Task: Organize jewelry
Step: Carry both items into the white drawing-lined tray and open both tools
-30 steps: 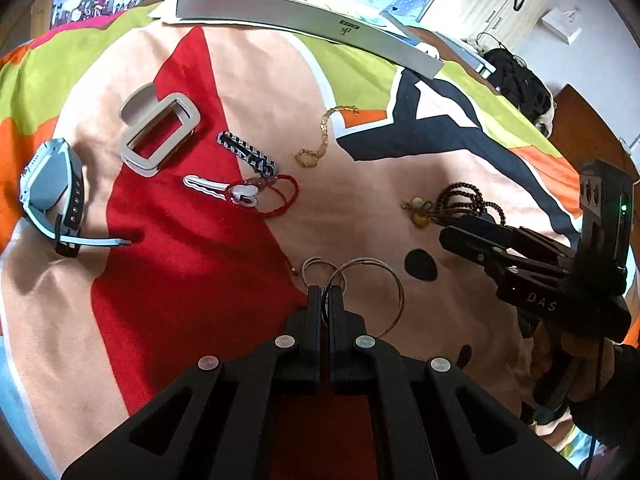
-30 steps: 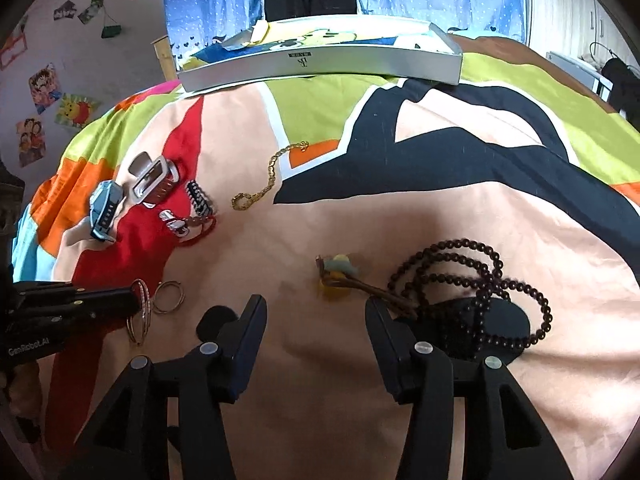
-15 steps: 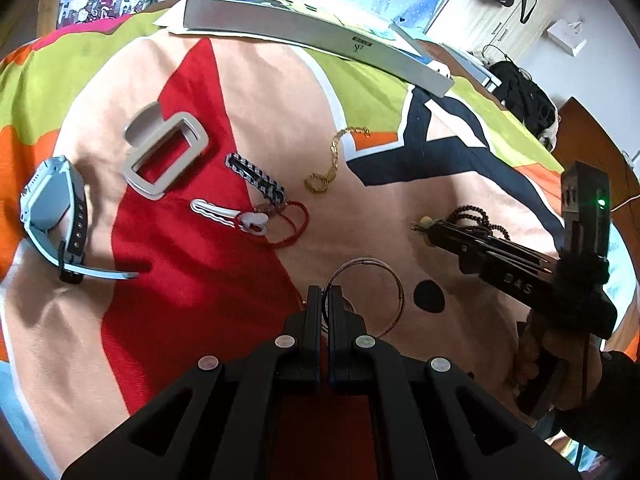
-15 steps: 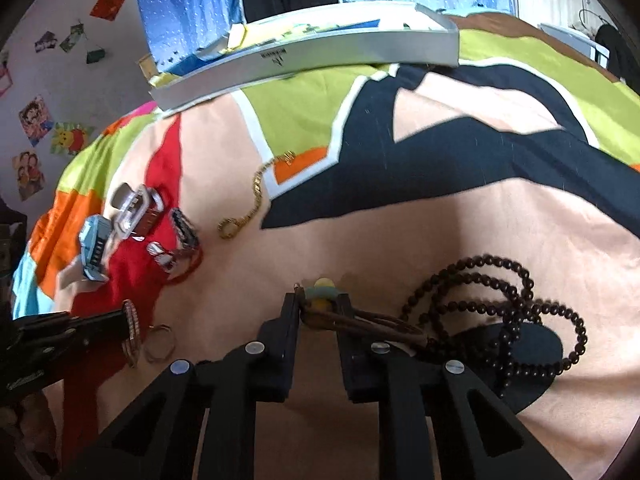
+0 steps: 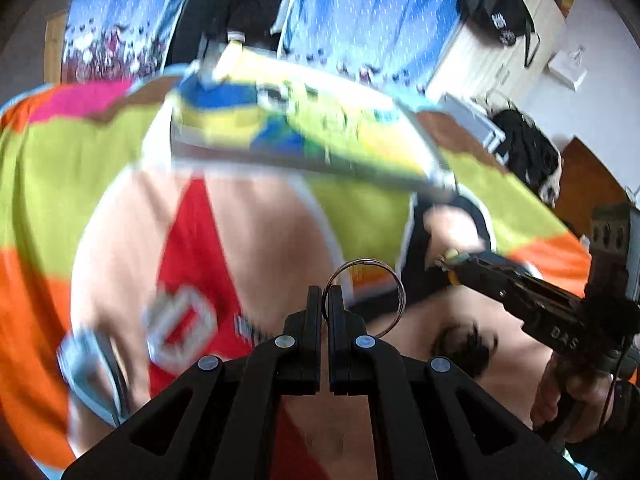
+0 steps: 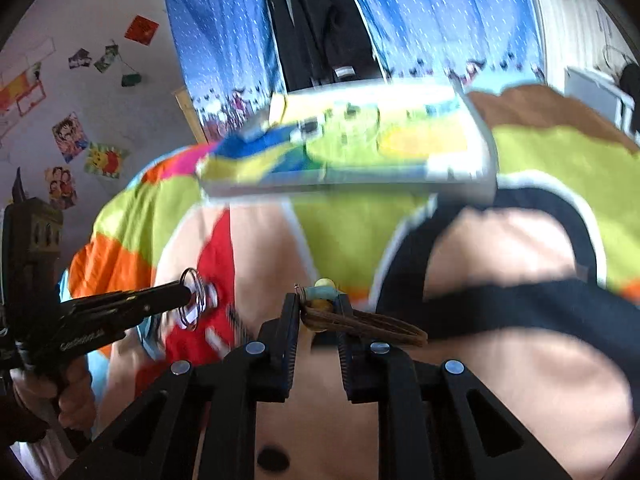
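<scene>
The left gripper [image 5: 325, 294] had its jaws squeezed nearly together. They pinched a thin metal ring [image 5: 364, 298], a bangle, by its edge. The ring stuck up and out to the right of the jaws, in the air above the blanket [image 5: 256, 232]. In the right wrist view the same gripper [image 6: 186, 294] came in from the left, and there seemed to be more than one ring [image 6: 196, 300] on its tip, though the blur made it hard to count. A hand [image 6: 60, 392] held its handle.

The right gripper [image 6: 316, 312] had its jaws partly closed around a bunch of brown cords [image 6: 360, 322]. A small knot with a yellow bead and a green bead [image 6: 322, 290] sat just past the tips. The cords ran off to the right of the jaws. In the left wrist view this gripper [image 5: 460, 260] poked in from the right with the little bead at its tip, and a hand [image 5: 568, 392] gripped it low down.

The blanket was bright, with red, green, orange, pink and dark blue patches. A flat silver box [image 6: 360, 152] with a colourful inside lay open at its far end. Lower left in the left wrist view, a white buckle thing [image 5: 180, 328] and a grey watch [image 5: 88, 372] lay on the blanket, both very blurry. Blue curtains [image 6: 440, 20] hung behind, and pictures [image 6: 68, 136] were stuck on the wall.
</scene>
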Tool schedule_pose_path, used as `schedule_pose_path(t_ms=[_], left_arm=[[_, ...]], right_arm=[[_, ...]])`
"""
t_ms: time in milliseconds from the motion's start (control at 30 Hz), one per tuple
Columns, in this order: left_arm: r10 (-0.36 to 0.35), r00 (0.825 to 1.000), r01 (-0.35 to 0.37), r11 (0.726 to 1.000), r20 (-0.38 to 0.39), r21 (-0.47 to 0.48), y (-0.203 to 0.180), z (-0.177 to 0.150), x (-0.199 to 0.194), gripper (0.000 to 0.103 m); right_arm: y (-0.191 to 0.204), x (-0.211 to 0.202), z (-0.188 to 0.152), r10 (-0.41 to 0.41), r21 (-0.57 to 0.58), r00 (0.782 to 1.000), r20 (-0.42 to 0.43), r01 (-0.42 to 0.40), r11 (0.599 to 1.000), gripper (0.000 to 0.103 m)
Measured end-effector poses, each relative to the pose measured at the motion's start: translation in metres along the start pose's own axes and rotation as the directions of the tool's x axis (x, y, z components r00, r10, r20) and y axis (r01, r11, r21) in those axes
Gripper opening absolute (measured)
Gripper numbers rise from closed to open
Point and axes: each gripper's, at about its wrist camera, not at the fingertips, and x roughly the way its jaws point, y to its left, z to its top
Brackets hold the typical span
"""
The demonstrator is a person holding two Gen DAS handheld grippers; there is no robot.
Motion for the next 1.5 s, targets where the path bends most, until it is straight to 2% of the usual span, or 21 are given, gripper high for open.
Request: schedule_pose_path(t_ms=[100,200,400,500,633,900,933,1000,1067,1133,1267,1300,1367,1500], left_arm=[[0.009,0.999,-0.008,1.000,0.051,-0.009,0.000,0.040,0.010,0.001],[0.020,0.997,-0.017,0.999,0.071,-0.035,0.004,0.072,0.023,0.001],[0.077,0.996,-0.073,0.994,0.047,-0.084,0.018,0.112,0.066,0.001],[0.099,0.995,-0.095,0.989,0.025,-0.109,0.023,0.121,0.085,0.001],[0.122,0.993,-0.122,0.989,-0.006,-0.089,0.023,0.122,0.103,0.001],[0.162,0.985,-0.164,0.985,-0.055,-0.052,0.023,0.108,0.116,0.003],[0.165,0.984,-0.169,0.984,-0.060,-0.052,0.024,0.106,0.115,0.005],[0.167,0.984,-0.170,0.984,-0.058,-0.051,0.023,0.102,0.110,0.014],[0.161,0.987,-0.162,0.985,-0.019,-0.053,0.022,0.096,0.097,0.041],[0.154,0.988,-0.152,0.986,0.025,-0.062,0.019,0.092,0.083,0.054],[0.144,0.988,-0.138,0.987,0.065,-0.081,0.016,0.083,0.058,0.055],[0.146,0.987,-0.140,0.987,0.071,-0.083,0.014,0.082,0.053,0.057],[0.163,0.981,-0.155,0.984,0.105,-0.083,0.012,0.073,0.036,0.075],[0.186,0.965,-0.177,0.982,0.187,-0.067,0.003,0.057,0.004,0.082]], right_arm=[[-0.002,0.007,0.039,-0.008,-0.040,0.999,0.049,0.010,0.999,0.017],[-0.006,0.021,0.071,-0.005,-0.063,0.996,0.087,0.010,0.998,0.017],[-0.020,0.061,0.098,-0.002,-0.070,0.995,0.100,0.009,0.998,0.017],[-0.029,0.077,0.099,0.002,-0.046,0.996,0.087,0.002,0.999,0.017],[-0.040,0.094,0.095,-0.001,-0.004,0.999,0.049,0.001,1.000,0.018],[-0.046,0.091,0.084,0.020,0.038,1.000,0.006,-0.020,0.999,0.019],[-0.047,0.089,0.083,0.021,0.041,1.000,0.004,-0.021,0.999,0.020],[-0.047,0.080,0.080,0.027,0.050,1.000,0.010,-0.027,0.998,0.030],[-0.045,0.071,0.077,0.029,0.062,0.999,0.023,-0.030,0.998,0.041],[-0.043,0.063,0.073,0.027,0.057,0.999,0.029,-0.028,0.998,0.047],[-0.039,0.042,0.063,0.005,0.054,0.999,0.047,-0.007,0.999,0.050],[-0.038,0.037,0.060,0.000,0.055,0.998,0.055,-0.003,0.998,0.056],[-0.034,0.023,0.054,-0.021,0.049,0.996,0.084,0.017,0.999,0.067],[-0.022,-0.004,0.042,-0.043,0.036,0.989,0.140,0.038,0.999,0.081]])
